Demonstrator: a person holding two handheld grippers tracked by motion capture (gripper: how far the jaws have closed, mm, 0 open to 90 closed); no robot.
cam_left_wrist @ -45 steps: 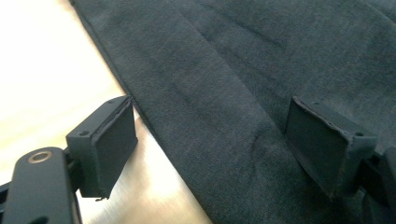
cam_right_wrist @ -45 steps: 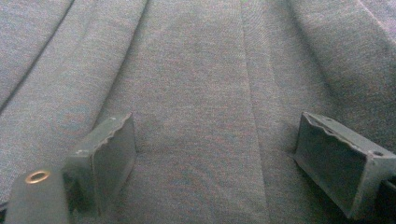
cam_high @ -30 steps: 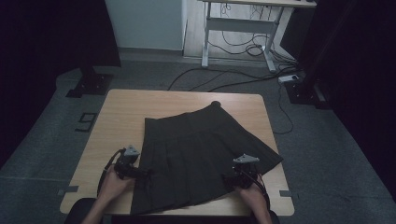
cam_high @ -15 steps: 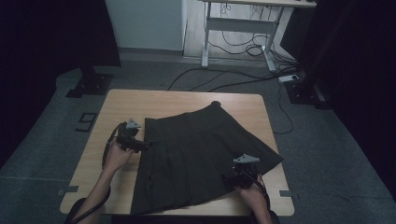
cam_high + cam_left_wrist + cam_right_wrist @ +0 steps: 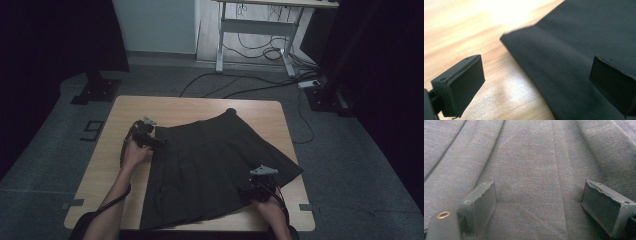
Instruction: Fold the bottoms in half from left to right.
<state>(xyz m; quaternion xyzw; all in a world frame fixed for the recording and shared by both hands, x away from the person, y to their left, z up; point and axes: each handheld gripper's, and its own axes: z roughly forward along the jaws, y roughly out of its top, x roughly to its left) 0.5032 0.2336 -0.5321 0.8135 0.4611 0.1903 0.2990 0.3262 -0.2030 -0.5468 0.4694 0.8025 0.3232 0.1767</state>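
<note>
A dark pleated skirt (image 5: pixel 215 165) lies flat on the worktop (image 5: pixel 105 165); left tool (image 5: pixel 536 82) and right tool (image 5: pixel 539 205) both gape apart, gripping nothing.

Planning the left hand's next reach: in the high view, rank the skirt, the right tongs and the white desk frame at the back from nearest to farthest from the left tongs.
1. Skirt: its upper left corner lies right at the left tongs.
2. Right tongs: across the skirt, near the table's front right.
3. White desk frame: on the floor beyond the table's far edge.

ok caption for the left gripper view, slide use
Open left hand-held gripper straddling the edge of a dark pleated skirt on the wooden table.
</note>
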